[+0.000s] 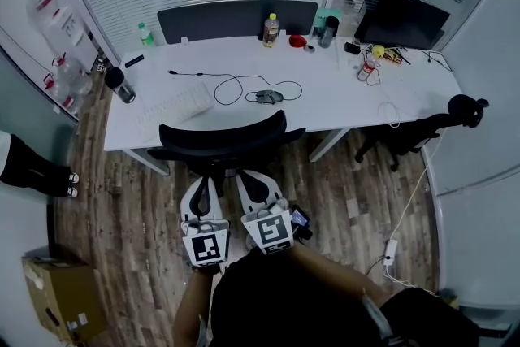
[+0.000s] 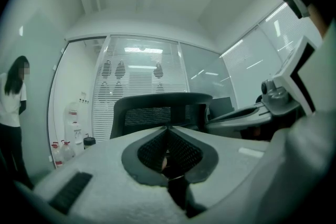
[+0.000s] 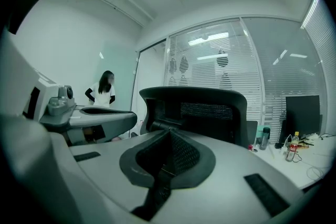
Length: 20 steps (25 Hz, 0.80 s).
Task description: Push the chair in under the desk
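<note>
1. Black chair (image 1: 223,138) stands at the near edge of the white desk (image 1: 325,97).
2. Left gripper (image 1: 202,189) and right gripper (image 1: 254,184), both clenched and empty, are just behind the chair.
3. Bottle (image 1: 270,30) on the desk: label too small to read.
</note>
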Each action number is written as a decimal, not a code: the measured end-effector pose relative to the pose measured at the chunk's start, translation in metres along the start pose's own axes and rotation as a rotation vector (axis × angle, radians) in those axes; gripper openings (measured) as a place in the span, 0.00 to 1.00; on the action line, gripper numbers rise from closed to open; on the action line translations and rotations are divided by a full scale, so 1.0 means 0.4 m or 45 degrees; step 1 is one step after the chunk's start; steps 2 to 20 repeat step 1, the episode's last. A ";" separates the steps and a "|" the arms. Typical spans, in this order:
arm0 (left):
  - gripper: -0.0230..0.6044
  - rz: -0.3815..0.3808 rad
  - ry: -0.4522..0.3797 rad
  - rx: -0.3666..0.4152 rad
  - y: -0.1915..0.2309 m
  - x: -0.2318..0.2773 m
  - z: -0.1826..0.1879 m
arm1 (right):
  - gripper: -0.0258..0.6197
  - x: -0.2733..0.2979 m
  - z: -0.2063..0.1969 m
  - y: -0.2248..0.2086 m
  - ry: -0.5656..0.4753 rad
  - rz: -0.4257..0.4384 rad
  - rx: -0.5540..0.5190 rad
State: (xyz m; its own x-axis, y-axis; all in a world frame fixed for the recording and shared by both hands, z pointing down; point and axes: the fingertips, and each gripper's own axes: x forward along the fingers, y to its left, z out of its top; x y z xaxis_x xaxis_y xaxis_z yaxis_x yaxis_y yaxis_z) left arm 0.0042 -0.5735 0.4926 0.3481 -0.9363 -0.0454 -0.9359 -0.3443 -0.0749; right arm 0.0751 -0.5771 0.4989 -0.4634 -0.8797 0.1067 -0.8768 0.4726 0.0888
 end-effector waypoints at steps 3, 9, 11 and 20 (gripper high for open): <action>0.04 0.003 0.004 0.001 0.004 0.000 -0.003 | 0.04 0.001 0.001 -0.005 -0.003 -0.004 0.000; 0.04 0.003 0.004 0.001 0.004 0.000 -0.003 | 0.04 0.001 0.001 -0.005 -0.003 -0.004 0.000; 0.04 0.003 0.004 0.001 0.004 0.000 -0.003 | 0.04 0.001 0.001 -0.005 -0.003 -0.004 0.000; 0.04 0.003 0.004 0.001 0.004 0.000 -0.003 | 0.04 0.001 0.001 -0.005 -0.003 -0.004 0.000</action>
